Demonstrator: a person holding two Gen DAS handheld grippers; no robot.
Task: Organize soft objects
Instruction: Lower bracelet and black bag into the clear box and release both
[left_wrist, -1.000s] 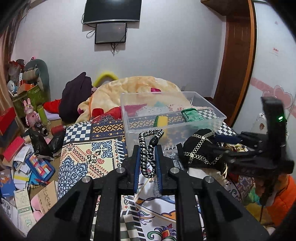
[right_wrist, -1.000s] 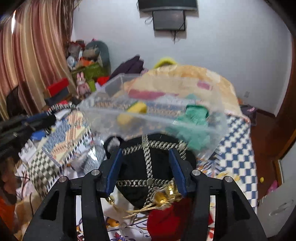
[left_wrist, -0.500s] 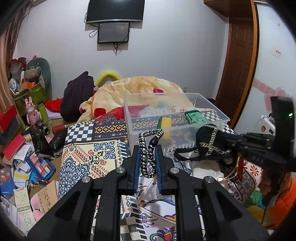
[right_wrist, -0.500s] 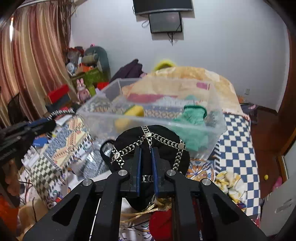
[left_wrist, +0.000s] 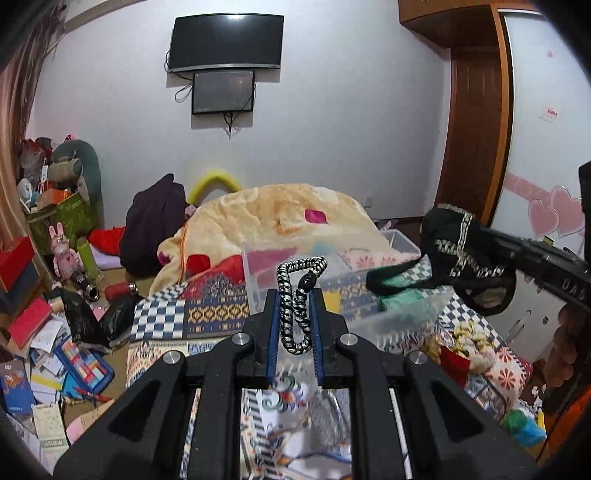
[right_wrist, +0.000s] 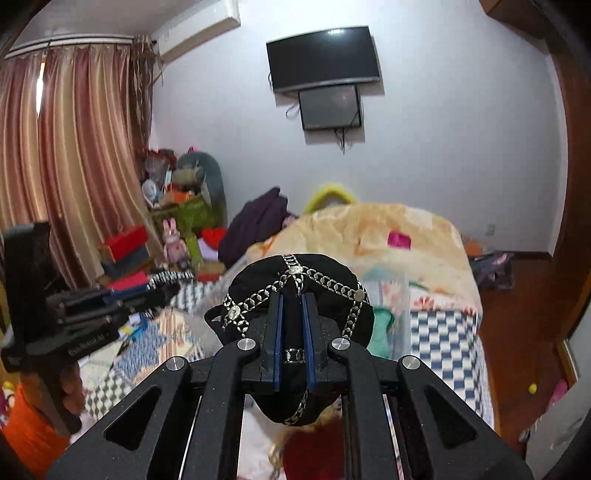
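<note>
My left gripper (left_wrist: 294, 297) is shut on a black-and-white braided cord (left_wrist: 295, 299), held up before the clear plastic bin (left_wrist: 402, 317) on the bed. My right gripper (right_wrist: 291, 299) is shut on a black cap with silver chain trim (right_wrist: 295, 280), lifted in the air; the cap also shows in the left wrist view (left_wrist: 465, 254), above the bin's right end. The bin holds a green cloth item (left_wrist: 400, 297) and a yellow one (left_wrist: 330, 301). The left gripper with the cord shows in the right wrist view (right_wrist: 162, 286).
A patterned bedspread (left_wrist: 214, 314) covers the bed, with a peach blanket (left_wrist: 280, 218) heaped behind the bin. A red soft item (right_wrist: 314, 454) lies below the cap. Clutter of books and toys (left_wrist: 55, 332) fills the floor at left. A wooden door (left_wrist: 472, 129) stands at right.
My right gripper closed on the black cap and lifted it off the bed, up over the bin's right end. My left gripper rose a little with the cord.
</note>
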